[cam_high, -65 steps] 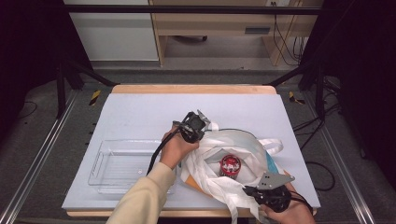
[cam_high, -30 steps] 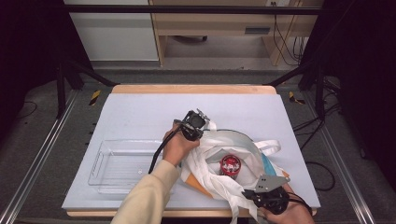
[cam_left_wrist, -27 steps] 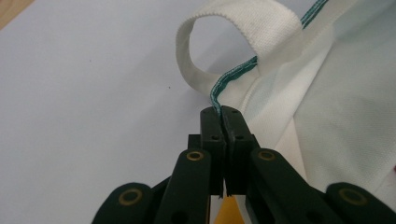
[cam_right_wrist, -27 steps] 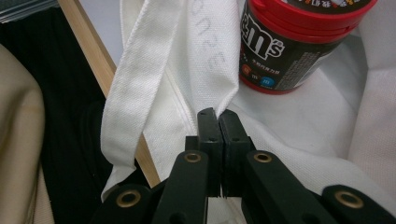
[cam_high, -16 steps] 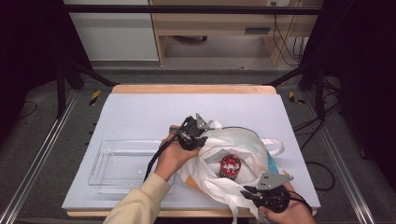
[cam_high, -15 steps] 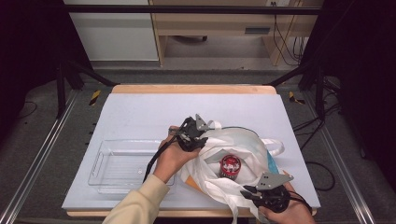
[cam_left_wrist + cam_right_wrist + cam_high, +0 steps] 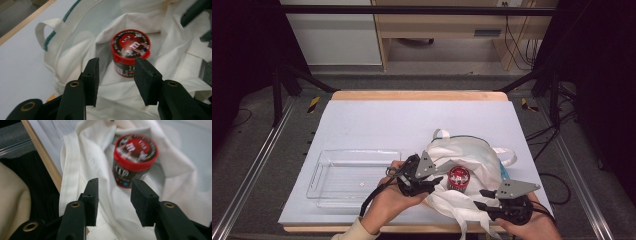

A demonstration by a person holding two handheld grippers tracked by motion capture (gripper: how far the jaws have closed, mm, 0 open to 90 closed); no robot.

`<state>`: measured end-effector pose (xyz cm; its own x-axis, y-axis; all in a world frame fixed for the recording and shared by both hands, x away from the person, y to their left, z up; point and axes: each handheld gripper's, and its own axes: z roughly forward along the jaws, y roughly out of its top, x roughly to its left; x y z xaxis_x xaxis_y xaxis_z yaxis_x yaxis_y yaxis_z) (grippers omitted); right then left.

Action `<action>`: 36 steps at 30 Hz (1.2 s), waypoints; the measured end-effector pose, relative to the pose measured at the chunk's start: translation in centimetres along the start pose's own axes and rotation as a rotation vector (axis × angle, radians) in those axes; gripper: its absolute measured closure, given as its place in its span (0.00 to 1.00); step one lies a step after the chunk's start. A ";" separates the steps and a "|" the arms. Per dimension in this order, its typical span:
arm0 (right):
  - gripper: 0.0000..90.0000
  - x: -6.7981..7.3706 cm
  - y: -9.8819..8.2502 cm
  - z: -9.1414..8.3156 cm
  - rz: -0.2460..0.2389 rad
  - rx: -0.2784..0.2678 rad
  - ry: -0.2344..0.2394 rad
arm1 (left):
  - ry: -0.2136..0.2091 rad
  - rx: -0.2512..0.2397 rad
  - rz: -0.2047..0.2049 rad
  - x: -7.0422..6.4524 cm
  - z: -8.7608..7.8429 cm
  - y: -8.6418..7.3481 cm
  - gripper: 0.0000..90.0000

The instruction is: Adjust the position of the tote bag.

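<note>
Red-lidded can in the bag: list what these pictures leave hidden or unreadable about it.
- The can: its base, in the left gripper view, hidden by folds of the white bag and the gripper's own jaw.
- Its lid print, right gripper view: blurred, unreadable.
- Side label, high view: too small to read.
- Anything else inside the bag: covered by cloth.
- The clear tray: a tiny speck inside, too small to identify.

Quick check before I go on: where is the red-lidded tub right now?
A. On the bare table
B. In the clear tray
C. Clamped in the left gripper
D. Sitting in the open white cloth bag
D: the red-lidded tub sits on the folds of the white cloth bag, beyond the empty jaws of both grippers.
</note>
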<state>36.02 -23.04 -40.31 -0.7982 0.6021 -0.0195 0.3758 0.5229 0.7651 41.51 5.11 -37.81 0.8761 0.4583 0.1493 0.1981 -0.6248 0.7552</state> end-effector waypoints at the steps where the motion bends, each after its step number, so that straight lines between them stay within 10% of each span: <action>1: 0.63 -0.1 0.3 -0.3 -0.001 -0.007 -0.007 | -0.005 -0.003 0.002 -0.3 0.0 -0.1 0.61; 9: 0.46 -1.8 5.3 -2.7 -0.036 -0.017 -0.089 | -0.071 -0.023 0.018 -2.1 1.6 -1.4 0.52; 17: 0.41 -4.3 10.7 0.0 -0.057 0.035 -0.138 | -0.093 -0.002 0.003 -2.2 3.0 -2.3 0.49; 27: 0.66 -6.8 7.8 3.8 -0.010 0.118 -0.164 | -0.146 0.024 0.032 -2.8 4.2 -3.0 0.51; 36: 0.65 -8.0 5.3 4.9 0.020 0.147 -0.169 | -0.148 0.036 0.044 -3.0 4.4 -3.4 0.61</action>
<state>46.66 -22.12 -39.24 -0.7042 0.6995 -0.1220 0.4655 0.5845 0.6646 40.16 3.06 -43.67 0.9390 0.3334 0.0842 0.1712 -0.6656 0.7264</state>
